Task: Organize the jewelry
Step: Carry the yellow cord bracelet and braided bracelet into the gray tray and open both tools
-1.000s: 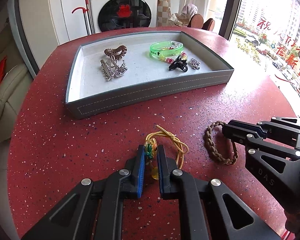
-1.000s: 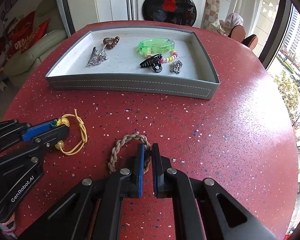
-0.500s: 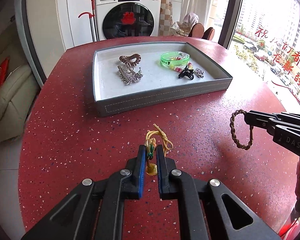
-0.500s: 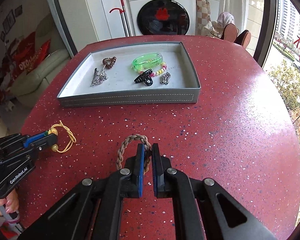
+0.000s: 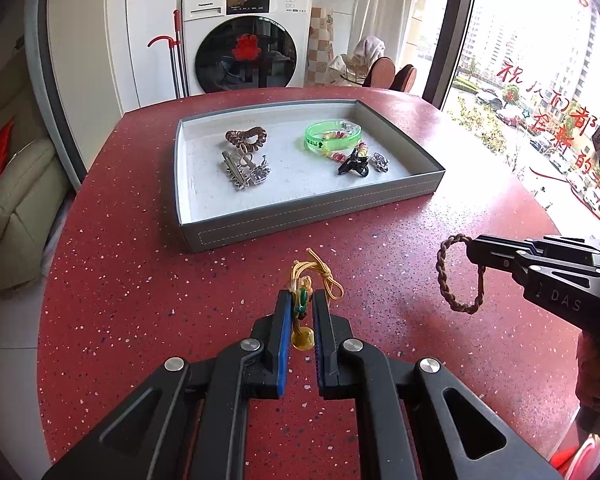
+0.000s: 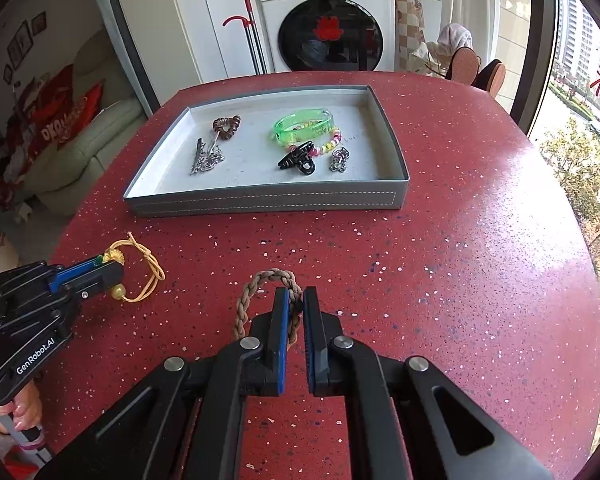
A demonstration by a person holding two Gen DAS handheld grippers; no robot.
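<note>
My left gripper (image 5: 301, 304) is shut on a yellow cord bracelet (image 5: 322, 274) with a green charm and an amber bead, held above the red table; it also shows in the right wrist view (image 6: 148, 272). My right gripper (image 6: 296, 304) is shut on a brown braided bracelet (image 6: 260, 284), which hangs from its tips in the left wrist view (image 5: 446, 276). The grey tray (image 5: 300, 216) stands ahead of both and holds a brown coil hair tie (image 5: 246, 138), silver clips (image 5: 242, 168), a green bangle (image 5: 332, 140), a bead bracelet, a black claw clip (image 5: 354, 164) and a small silver charm (image 5: 380, 161).
The round red speckled table (image 6: 460, 260) drops off at its edges on all sides. A washing machine (image 5: 242, 40) and a mop stand behind it, a sofa is on the left and a window is on the right.
Both grippers have risen from the table with their bracelets and pulled back from the tray. The braided bracelet, flat on the table before, now hangs in the air.
</note>
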